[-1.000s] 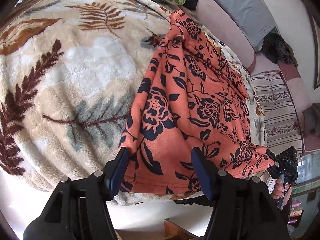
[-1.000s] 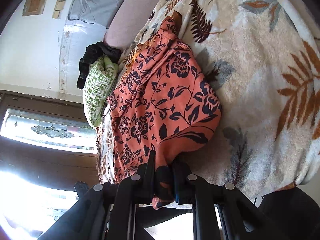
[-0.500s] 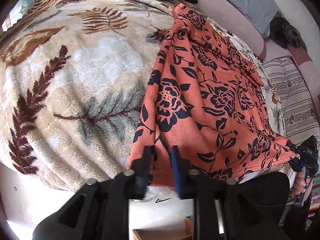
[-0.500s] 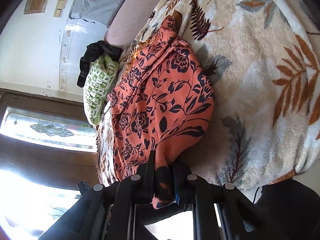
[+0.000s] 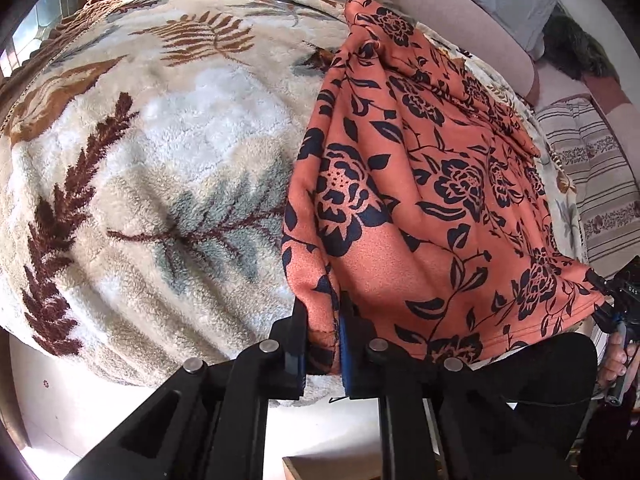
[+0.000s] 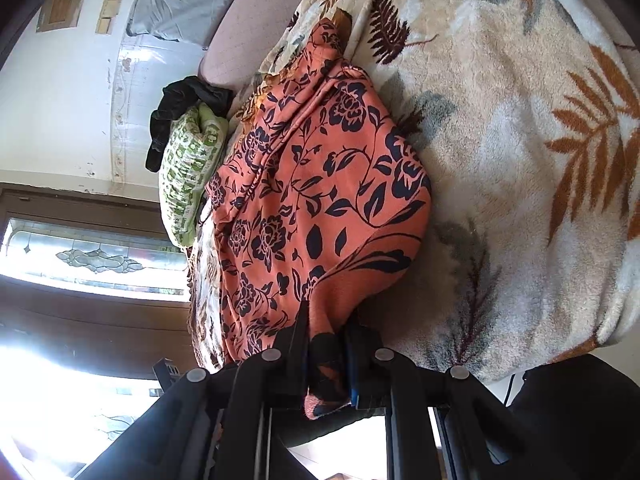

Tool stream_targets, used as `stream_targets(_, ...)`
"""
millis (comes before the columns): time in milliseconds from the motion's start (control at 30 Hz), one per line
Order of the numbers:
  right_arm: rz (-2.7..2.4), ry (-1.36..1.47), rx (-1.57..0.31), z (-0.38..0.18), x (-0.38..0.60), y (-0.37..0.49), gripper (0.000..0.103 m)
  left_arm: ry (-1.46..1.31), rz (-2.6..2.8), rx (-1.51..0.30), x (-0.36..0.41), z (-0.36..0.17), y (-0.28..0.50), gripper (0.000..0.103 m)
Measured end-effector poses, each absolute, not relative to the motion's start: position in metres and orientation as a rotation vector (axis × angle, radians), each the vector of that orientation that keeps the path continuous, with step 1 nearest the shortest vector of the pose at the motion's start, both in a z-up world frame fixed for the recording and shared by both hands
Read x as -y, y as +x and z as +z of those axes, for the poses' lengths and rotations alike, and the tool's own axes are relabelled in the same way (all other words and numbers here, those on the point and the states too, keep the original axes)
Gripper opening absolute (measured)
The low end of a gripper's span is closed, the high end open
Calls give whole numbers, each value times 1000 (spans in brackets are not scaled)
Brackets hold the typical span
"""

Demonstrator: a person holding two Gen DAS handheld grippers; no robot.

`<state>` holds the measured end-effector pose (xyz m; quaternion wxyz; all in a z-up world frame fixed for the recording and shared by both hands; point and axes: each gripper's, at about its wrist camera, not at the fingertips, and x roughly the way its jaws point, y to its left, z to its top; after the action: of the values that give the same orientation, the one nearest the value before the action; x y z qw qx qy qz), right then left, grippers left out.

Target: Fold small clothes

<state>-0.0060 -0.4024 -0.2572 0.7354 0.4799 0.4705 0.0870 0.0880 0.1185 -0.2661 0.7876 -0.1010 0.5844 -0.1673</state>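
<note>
Both claws pinch the orange floral garment on the bed.
Left wrist view: the left gripper (image 5: 324, 330), jaws just closed, clamps the orange floral garment (image 5: 420, 184) at lower centre, over the leaf-print blanket (image 5: 160, 160). Right wrist view: the right gripper (image 6: 326, 360) grips the garment's other corner, bottom centre.

Garment (image 5: 432, 184) ahead of the left tool (image 5: 323, 344): matt woven cloth, fine-grained. Blanket (image 5: 168, 168) beneath it: deep fleecy pile, rough. Tool fingers (image 5: 298, 336): matt black plastic, probably; pivot pins (image 5: 269, 346) dull metal.
</note>
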Motion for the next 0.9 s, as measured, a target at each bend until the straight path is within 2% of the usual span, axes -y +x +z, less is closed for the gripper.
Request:
stream_targets(100,199,1052,-1008,-244,407,-1,15,-395,-491,-1194,-125,-236,96,13)
stream_targets(200,212,1039,-964,-222,416,16,15,-419,-567,-1101,-118,-192,120,13)
stream_targets(400,193,1043,-746,-164,453,93,15,-417,-575,-1037,-84,-140,243,13)
stream_targets(567,118,1092,-591,-146,497,194,15,-406,-476,-1034,-49,-150,361,13)
stream_targets(700,106,1043,-666,-160,493,242,18,-455,-438,-1078,-34,-189,401,13)
stream_targets(733,124,1031,-724,-169,487,245,22,-471,-450,-1082,-35,-199,401,13)
stream_targets(800,129,965,-856,-195,475,240,57,-479,-443,-1067,-42,-210,391,13)
stream_targets(833,121,921,-913,-207,469,235,87,-506,-447,-1055,-48,-214,383,13)
stream_targets(900,91,848,-976,-233,465,215,89,-598,-451,-1027,-66,-222,367,13)
